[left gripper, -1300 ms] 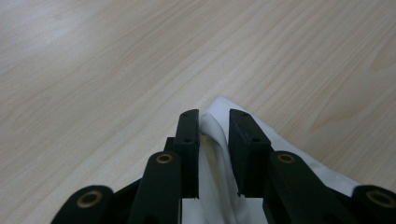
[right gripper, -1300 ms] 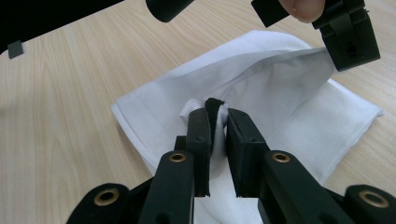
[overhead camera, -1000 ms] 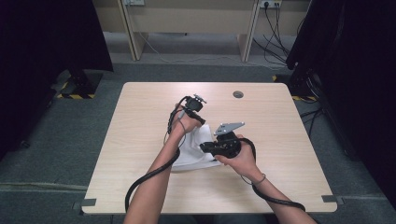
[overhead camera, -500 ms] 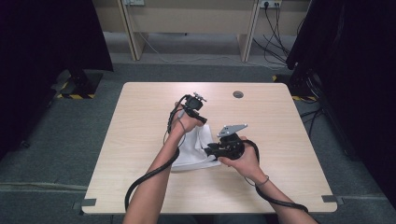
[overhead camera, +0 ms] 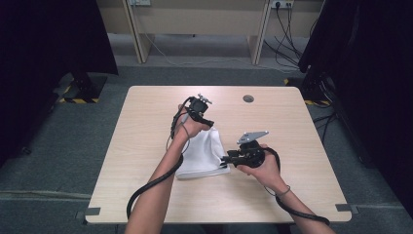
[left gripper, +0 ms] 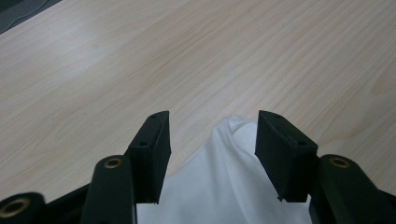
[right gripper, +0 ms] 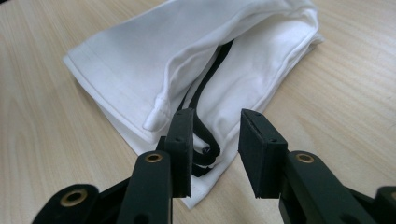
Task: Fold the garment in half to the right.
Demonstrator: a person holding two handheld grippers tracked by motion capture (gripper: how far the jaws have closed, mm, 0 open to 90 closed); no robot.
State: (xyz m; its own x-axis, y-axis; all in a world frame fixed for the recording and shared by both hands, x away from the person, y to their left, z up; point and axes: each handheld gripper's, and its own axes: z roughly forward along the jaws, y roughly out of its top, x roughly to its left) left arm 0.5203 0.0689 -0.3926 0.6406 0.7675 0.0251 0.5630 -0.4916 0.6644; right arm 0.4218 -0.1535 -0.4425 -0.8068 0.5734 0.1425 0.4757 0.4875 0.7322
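Wooden table (overhead camera: pixel 146 146) | folded white cloth (overhead camera: pixel 204 153) lies mid-table, layers loose, black strip (right gripper: pixel 205 93) showing | left gripper (left gripper: pixel 212 140) spread over far corner, holding nothing | right gripper (right gripper: pixel 215 140) parted at near edge, empty | folding looks partway, tidying left.

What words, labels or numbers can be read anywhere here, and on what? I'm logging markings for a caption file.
None can be read.
White folded garment: a black printed stripe shows between its layers, with no legible letters.
Left gripper and right gripper: plain black jaws, no markings.
Yellow-and-black hazard strips on the floor: a pattern, not text.
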